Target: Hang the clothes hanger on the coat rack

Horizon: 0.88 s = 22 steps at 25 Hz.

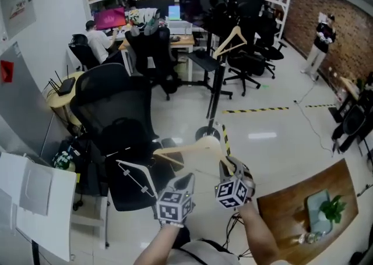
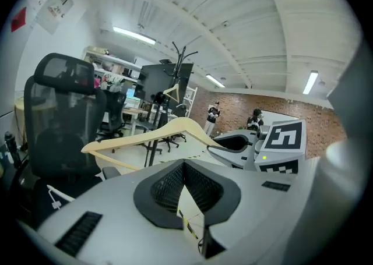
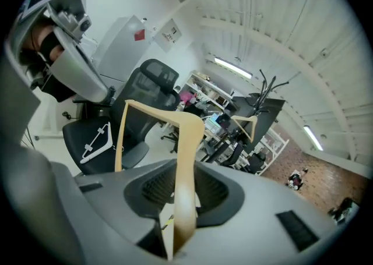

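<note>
Head view, item one: wooden hanger, held off the floor, one shoulder arm clamped in the right claw, the remainder reaching ahead and to that claw's left, crossing just in front of the left claw. Right gripper view confirmed the grip: both pads pressed on the pale wood, which ran up between them and bent away to the left at the hanger's peak. Left gripper view showed the left claw with its pads met at the tips and nothing between them; the hanger lay just beyond it, apart from it. The two claws sat side by side, close together. Item two: coat rack, black, upright on a round base, well ahead of both claws and beyond the held hanger, with a second wooden hanger hung on it. Item three: black office chair, ahead and to the left of the left claw, with a white hanger lying on its seat. Item four: wooden table, to the right of the right claw, bearing a potted plant. Item five: seated person at a far desk and standing person by the brick wall, both far beyond the rack.
</note>
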Available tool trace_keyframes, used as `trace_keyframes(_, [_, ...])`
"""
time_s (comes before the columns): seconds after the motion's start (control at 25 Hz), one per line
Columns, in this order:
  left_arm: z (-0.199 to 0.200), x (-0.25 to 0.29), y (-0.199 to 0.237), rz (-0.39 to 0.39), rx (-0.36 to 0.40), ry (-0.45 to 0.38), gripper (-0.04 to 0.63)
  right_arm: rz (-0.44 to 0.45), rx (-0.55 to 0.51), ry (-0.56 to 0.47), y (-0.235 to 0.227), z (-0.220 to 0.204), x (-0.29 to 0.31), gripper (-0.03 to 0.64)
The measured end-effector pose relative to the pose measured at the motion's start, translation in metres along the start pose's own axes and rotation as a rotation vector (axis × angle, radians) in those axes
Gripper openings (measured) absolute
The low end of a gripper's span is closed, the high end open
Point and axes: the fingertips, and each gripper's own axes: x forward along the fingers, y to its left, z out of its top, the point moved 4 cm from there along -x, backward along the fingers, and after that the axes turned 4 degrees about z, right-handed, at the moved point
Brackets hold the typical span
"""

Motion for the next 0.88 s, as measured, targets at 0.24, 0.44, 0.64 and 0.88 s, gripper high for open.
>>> trace_keyframes(0.24, [0.037,0.011,-0.044,-0.051,0.065,-0.050,-0.005,-0.096,0.005,-0.023,-0.067,0.001,-0.030,0.106])
trace_keyframes(0.44, [0.064,0.021,-0.066,-0.082,0.098,-0.083,-0.005,-0.133,-0.013,-0.036,-0.104,0.009,-0.040,0.106])
trace_keyframes(0.64, [0.106,0.037,-0.068,-0.128,0.117,-0.116,-0.005,-0.157,-0.025,-0.031,-0.139,0.034,-0.027,0.106])
trace_keyframes(0.88, [0.177,0.070,-0.046,-0.197,0.137,-0.172,-0.005,-0.191,-0.028,-0.049,-0.184,0.077,0.013,0.106])
